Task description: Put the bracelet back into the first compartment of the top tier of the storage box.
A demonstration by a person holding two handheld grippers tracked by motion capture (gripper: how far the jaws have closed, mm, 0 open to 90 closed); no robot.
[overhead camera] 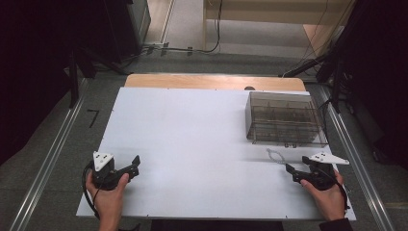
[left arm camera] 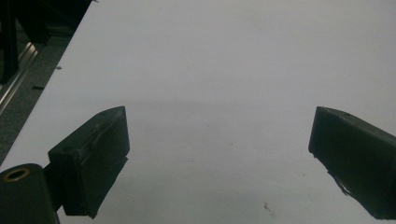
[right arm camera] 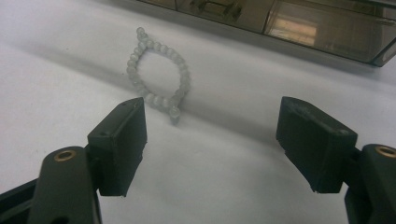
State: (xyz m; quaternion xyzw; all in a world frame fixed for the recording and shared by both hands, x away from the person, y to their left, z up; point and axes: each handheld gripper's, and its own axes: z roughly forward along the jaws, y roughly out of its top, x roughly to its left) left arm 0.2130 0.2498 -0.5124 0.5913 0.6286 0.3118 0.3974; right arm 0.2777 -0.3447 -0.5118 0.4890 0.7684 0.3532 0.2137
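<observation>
White board [overhead camera: 192, 139] covers the table and takes up the middle of the high view, with grey floor and metal rails along both sides and dark equipment in the upper corners. Nearest us, at the lower left of that frame, our left gripper [overhead camera: 135, 163] sits in a hand [overhead camera: 108, 192] above the bare board; in the left gripper view its jaws stand wide apart with nothing between them. At the lower right our right gripper [overhead camera: 289, 169] is held in the other hand [overhead camera: 329, 195], its jaws also spread wide and holding nothing. Just beyond its tips lies a small bracelet of pale beads [right arm camera: 159, 74], flat on the board and clear of both pads; in the right gripper view it sits upper left of centre, nearer the left-hand jaw. Farther back, at the right of the high view, stands a clear smoky box with compartments [overhead camera: 284, 120], just behind the bracelet.
</observation>
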